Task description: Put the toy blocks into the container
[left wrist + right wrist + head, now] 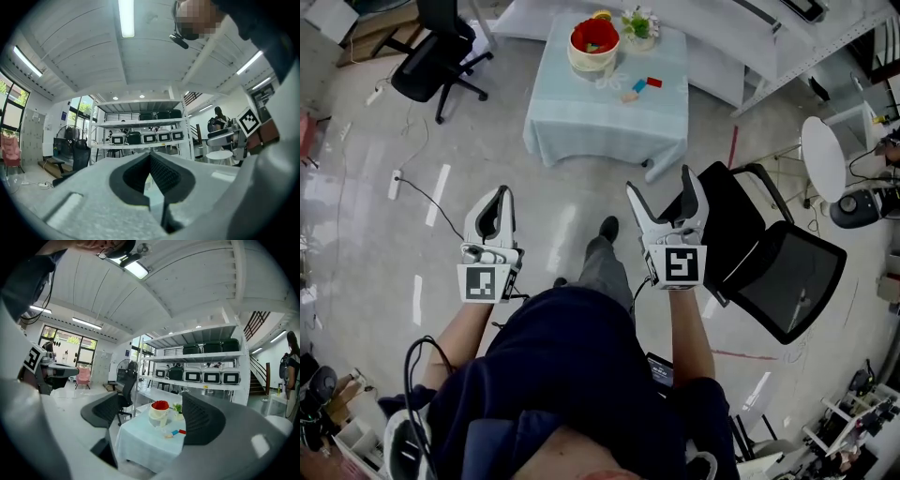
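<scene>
Standing, I hold my left forearm (461, 330) and right forearm (689, 330) out ahead of my body, side by side and bare below the sleeves. My left gripper (500, 193) points forward with its jaws pressed together. My right gripper (661, 183) has its jaws spread wide, gripping nothing.

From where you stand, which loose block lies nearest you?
The tan block, lowest in the head view; the blue block and red block lie beyond it.
</scene>
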The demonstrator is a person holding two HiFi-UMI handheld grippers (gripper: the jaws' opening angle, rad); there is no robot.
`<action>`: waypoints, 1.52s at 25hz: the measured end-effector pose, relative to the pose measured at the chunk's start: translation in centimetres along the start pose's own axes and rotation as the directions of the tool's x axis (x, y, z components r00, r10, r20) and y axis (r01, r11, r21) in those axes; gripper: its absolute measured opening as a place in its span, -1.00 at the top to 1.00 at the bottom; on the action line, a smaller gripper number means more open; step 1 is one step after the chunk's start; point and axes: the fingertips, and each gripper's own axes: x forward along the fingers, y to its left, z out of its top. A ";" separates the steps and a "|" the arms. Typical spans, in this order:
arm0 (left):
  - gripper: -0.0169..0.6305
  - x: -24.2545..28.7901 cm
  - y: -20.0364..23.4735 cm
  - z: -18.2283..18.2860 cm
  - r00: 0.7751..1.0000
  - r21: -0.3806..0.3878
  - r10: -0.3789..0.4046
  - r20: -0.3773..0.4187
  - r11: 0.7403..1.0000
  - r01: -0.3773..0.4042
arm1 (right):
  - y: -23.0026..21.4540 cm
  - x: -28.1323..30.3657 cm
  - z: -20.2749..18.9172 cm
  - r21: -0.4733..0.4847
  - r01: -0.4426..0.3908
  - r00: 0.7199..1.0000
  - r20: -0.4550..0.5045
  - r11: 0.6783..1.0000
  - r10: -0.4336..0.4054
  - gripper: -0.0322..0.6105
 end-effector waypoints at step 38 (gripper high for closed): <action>0.95 31.6 9.9 -4.7 0.988 0.011 0.027 -0.150 1.000 -0.026 | -15.1 34.3 -26.7 -0.129 -0.242 0.823 -0.553 0.962 0.133 -0.16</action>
